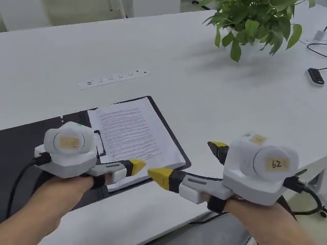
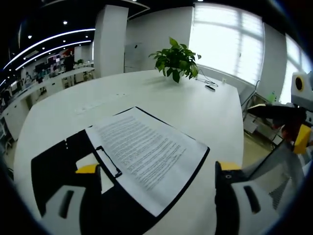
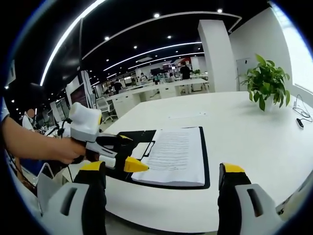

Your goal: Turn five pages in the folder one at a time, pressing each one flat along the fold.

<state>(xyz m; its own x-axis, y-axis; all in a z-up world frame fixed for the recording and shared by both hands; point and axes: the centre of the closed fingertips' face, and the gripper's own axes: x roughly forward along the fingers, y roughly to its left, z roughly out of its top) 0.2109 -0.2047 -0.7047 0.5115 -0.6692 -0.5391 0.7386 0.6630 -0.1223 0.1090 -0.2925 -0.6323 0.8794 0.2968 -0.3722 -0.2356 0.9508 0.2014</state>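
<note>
Left gripper (image 2: 157, 169) fills the bottom of its own view with jaws spread wide and nothing between them. One yellow tip sits over the black inner cover at lower left, the other over bare table (image 2: 215, 117) at lower right. The right gripper (image 3: 162, 169) is likewise released and empty, hanging off the near table edge, with the left one crossing in at the middle left of its view.

Just beyond the tips lies the folder (image 1: 20, 148), open flat in the lower left of the head view. Its printed top page (image 1: 130, 130) lies on the right half, held along its left edge by a black clip (image 2: 108, 161). No sheet looks lifted yet, so the step in hand appears to be the approach for a page turn.

To do it well, I would bring one gripper to the free corner of the page nearest the person and pinch only the top sheet, shallowly. Taking two sheets at once is the likely slip. Carry it over in a low arc toward the black cover without tugging at the clip. Then run closed jaws down the fold beside the clip, while the other gripper steadies the stack.

Further out stand a power strip (image 1: 112, 79) at centre and a potted plant (image 1: 255, 23) at upper right, well clear.
</note>
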